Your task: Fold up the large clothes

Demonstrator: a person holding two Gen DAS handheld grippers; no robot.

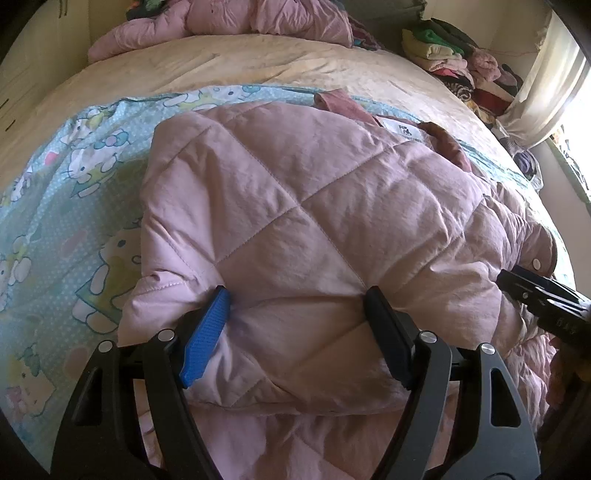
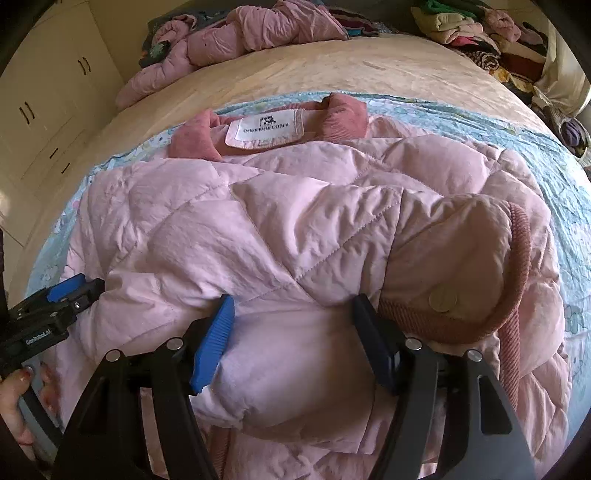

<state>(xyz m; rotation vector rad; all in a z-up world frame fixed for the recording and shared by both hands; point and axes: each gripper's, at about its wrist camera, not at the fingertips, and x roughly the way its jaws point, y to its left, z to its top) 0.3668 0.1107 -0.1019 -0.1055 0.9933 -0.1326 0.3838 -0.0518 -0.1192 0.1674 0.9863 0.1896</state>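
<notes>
A large pink quilted jacket [image 1: 295,206] lies on a cartoon-print sheet [image 1: 74,192] on the bed, collar and white label [image 2: 264,131] at the far side. My left gripper [image 1: 299,314] has its jaws wide apart, with a thick fold of the jacket's near left edge between them. My right gripper [image 2: 293,325] also has its jaws wide apart around a bulge of jacket, next to a sleeve cuff with a snap button [image 2: 442,300]. Each gripper shows in the other's view: the right one [image 1: 543,295] and the left one [image 2: 62,295].
A second pink padded jacket [image 2: 251,33] is heaped at the far side of the beige bedspread [image 1: 240,62]. A pile of folded clothes [image 1: 454,55] sits at the far right by a curtain [image 1: 546,66]. Cream wardrobe doors [image 2: 55,96] stand on the left.
</notes>
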